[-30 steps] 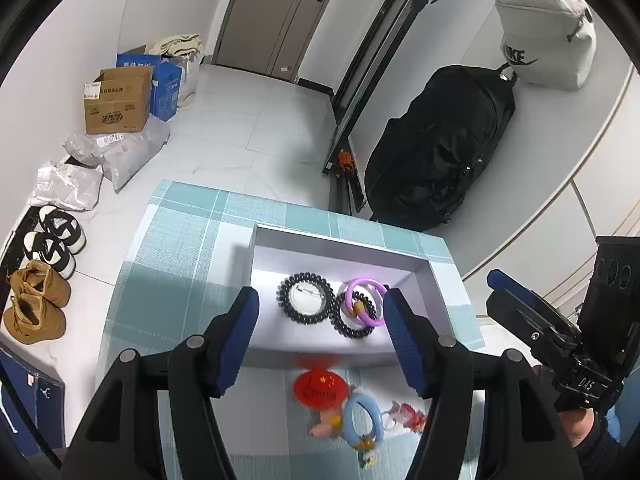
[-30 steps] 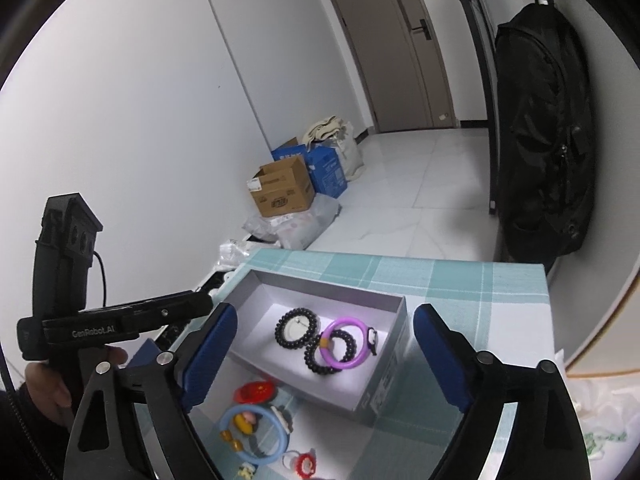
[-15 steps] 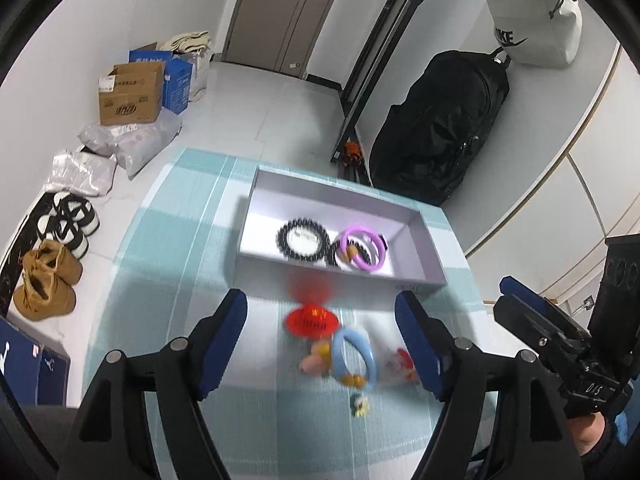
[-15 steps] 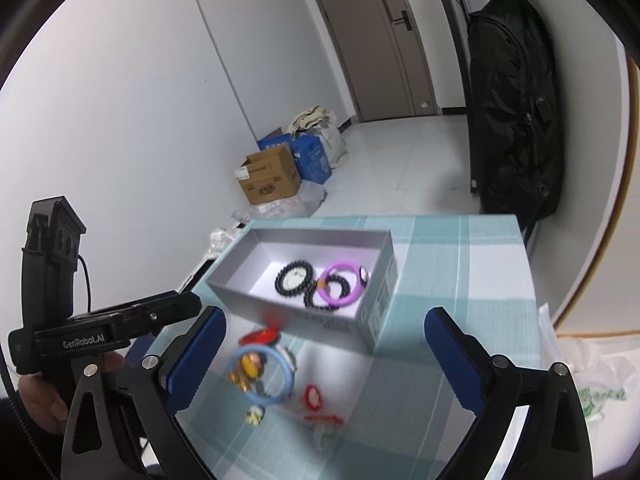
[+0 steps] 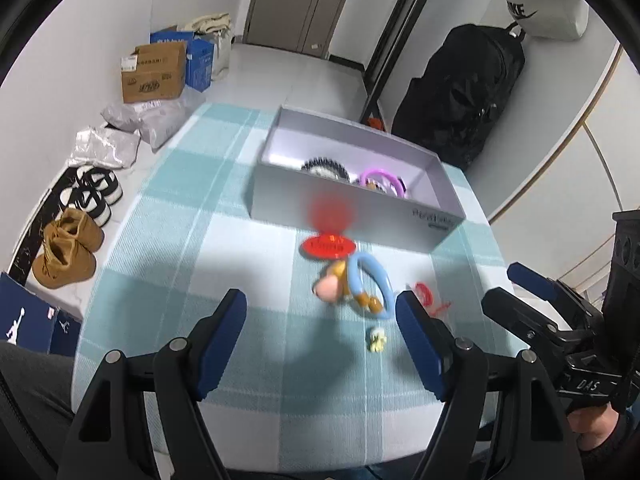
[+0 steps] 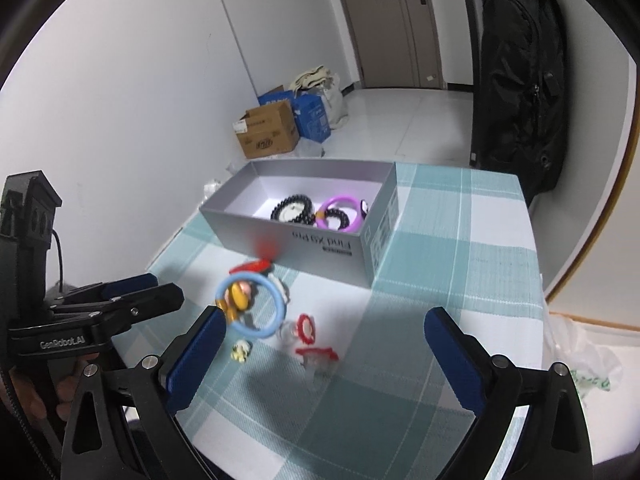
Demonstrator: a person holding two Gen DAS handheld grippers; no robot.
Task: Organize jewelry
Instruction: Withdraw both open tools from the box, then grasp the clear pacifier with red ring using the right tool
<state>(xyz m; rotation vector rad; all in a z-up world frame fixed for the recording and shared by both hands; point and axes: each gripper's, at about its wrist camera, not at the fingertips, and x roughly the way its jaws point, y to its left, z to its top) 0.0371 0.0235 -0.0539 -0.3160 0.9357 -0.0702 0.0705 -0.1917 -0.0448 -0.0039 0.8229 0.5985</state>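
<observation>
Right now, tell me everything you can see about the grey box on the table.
The grey box is a shallow, open-topped rectangle that looks like cardboard, with a paler inside and printed lettering on one long side wall. It sits flat on the checked tablecloth, toward the far end of the table. Inside lie two black beaded bracelets and a purple ring. A red badge lies on the cloth just in front of that wall. Neither gripper touches the box.
</observation>
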